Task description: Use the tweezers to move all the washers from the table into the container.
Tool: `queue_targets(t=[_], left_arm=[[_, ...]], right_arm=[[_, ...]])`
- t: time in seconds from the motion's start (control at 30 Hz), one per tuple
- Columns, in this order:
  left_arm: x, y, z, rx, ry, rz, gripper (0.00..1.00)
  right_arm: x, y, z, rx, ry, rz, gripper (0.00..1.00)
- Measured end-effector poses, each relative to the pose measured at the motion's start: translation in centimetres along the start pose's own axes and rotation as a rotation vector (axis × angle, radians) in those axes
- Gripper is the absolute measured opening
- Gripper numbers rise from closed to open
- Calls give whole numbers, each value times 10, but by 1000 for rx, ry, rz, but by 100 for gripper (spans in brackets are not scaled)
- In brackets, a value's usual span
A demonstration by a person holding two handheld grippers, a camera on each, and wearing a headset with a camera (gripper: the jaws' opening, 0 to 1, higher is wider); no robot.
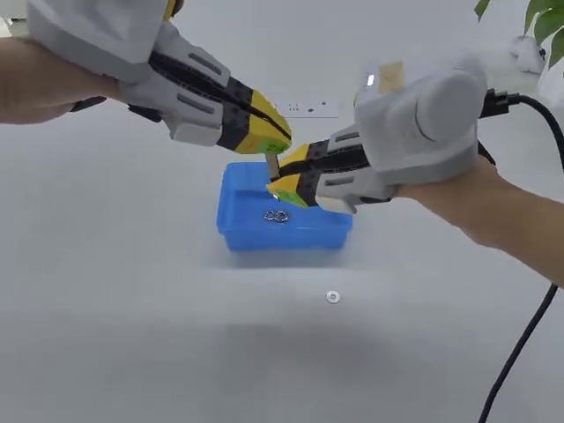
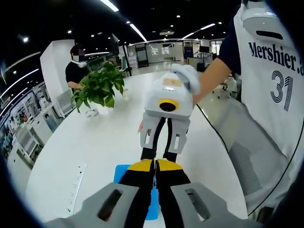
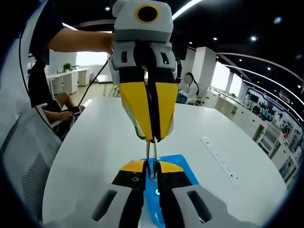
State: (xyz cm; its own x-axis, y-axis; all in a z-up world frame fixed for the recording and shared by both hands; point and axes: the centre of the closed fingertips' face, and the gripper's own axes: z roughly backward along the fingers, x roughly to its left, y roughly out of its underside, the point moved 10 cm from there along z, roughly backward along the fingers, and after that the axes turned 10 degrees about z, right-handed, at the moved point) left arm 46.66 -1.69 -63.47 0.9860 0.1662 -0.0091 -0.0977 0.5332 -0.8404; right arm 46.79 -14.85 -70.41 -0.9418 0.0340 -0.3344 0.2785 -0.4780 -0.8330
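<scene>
Above the blue container (image 1: 242,231) my two grippers meet tip to tip. The left gripper (image 1: 280,134) comes in from the upper left, the right gripper (image 1: 284,181) from the right. Thin metal tweezers (image 3: 151,154) run between them: they stick out of the left gripper's closed yellow jaws, and the right gripper (image 3: 153,172) is shut on their lower end. In the head view the tweezers (image 1: 272,166) show as a short grey strip. Two washers (image 1: 275,216) lie inside the container. One washer (image 1: 332,297) lies on the white table in front of it. The left gripper (image 2: 155,166) has its jaws together.
A black cable (image 1: 529,335) hangs from the right gripper down the right side. A power strip (image 1: 308,108) lies on the table behind the container. Plant leaves (image 1: 538,22) stand at the far right corner. People sit and stand in the background.
</scene>
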Motion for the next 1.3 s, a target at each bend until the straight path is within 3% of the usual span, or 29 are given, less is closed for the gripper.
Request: queue_targets(t=[0.2,0.4,0.8,1.03,1.3], left_arm=[[11,4,-5,-3,-8,12,5],[24,16,-13,8,1,25,5],[54,52,-36,17,11,57,5],[61,70,-49,43,19,88,5],[63,73,-51,41,19,100,5]], right_arm=[[-12,11,-7,-18,-18,-27,10],[-17,22,-19,-5,-33,-19,10],[-28,61,-46,20,-50,-45,10],[-28,80,-61,39,-89,-55,10],[-28,83,-61,44,-83,-66,11]])
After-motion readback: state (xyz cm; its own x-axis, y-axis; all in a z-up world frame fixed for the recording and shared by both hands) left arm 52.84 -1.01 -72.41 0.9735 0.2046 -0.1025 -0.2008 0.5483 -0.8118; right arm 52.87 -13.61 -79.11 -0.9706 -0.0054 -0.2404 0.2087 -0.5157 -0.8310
